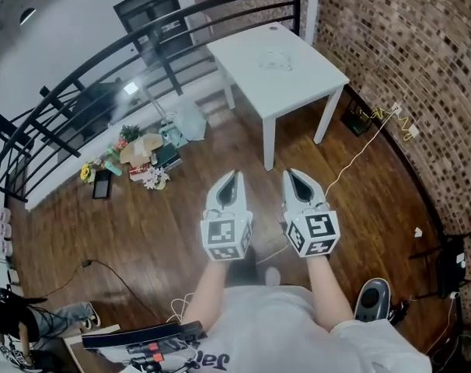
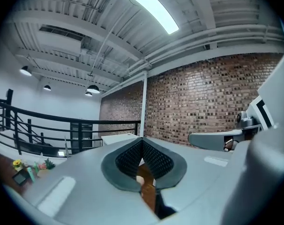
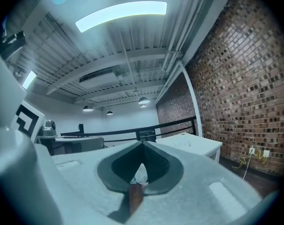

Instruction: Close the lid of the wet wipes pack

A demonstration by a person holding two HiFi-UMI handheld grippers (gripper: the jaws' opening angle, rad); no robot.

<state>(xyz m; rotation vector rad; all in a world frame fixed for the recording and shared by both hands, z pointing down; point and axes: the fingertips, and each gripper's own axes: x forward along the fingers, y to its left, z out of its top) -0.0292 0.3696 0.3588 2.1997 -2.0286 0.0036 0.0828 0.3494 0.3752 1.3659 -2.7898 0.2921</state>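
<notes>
The wet wipes pack (image 1: 276, 59) seems to be the pale, flat thing near the middle of the white table (image 1: 305, 92). It is too small and faint to tell whether its lid stands up or lies flat. The table stands beside the brick wall (image 1: 391, 45), well apart from the person, with wooden floor (image 1: 181, 231) between them. A white cable (image 1: 352, 155) trails over the floor near the table's front leg.

Both grippers are held out side by side, pointing toward the table. The left gripper (image 1: 235, 174) has its fingers pressed together at the tips with nothing between them. The right gripper (image 1: 289, 172) is likewise closed and empty.

The likely troubles lie in the approach. A foot could catch the cable on the way in. The pack looks light and lies loose on a smooth top, so a one-sided push on the lid would probably slide it along instead of snapping it closed, unless the other gripper steadies it. Pressing off the lid's latch edge may leave it sprung up.
</notes>
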